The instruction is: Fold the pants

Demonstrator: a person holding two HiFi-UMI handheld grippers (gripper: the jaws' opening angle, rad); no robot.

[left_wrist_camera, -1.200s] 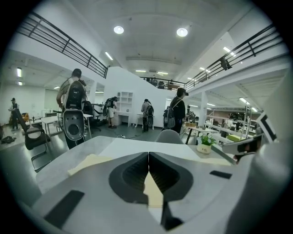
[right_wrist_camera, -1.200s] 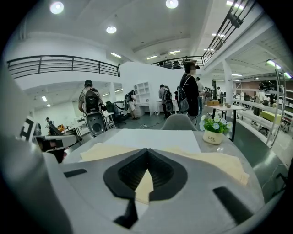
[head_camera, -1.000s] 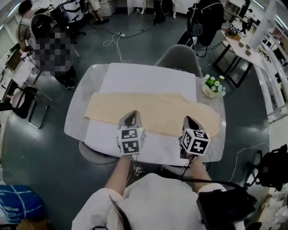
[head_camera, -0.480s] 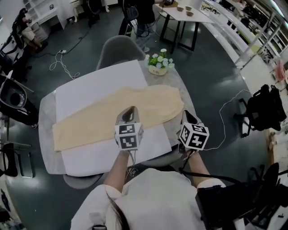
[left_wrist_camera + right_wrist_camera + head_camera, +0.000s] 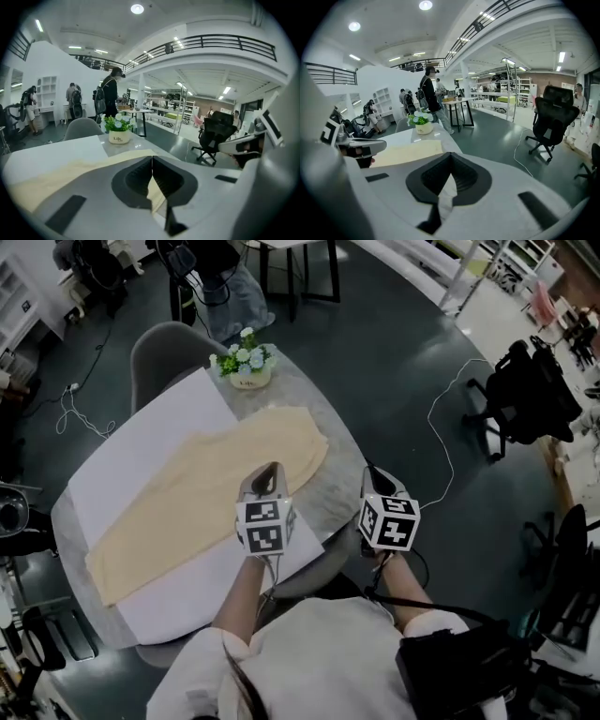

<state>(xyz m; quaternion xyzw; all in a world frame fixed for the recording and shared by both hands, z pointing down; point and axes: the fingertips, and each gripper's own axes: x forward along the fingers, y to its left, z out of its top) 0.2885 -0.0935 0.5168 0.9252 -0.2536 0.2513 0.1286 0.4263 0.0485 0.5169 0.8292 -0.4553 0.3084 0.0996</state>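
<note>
Pants (image 5: 192, 502) on sheet (image 5: 141, 442) on table (image 5: 342, 474), flower pot (image 5: 246, 368) at far end, chair (image 5: 164, 348) behind it

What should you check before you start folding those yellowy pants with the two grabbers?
1. Pants lie spread out flat on the white sheet: ok.
2. Left gripper open and ready to grab: not ok, its jaws are shut with nothing between them.
3. Right gripper open and ready to grab: not ok, its jaws are shut and empty.
4. Flower pot stands clear of the pants: ok, it sits apart, beyond their far end.
5. No folds hidden under the cloth: cannot tell.
</note>
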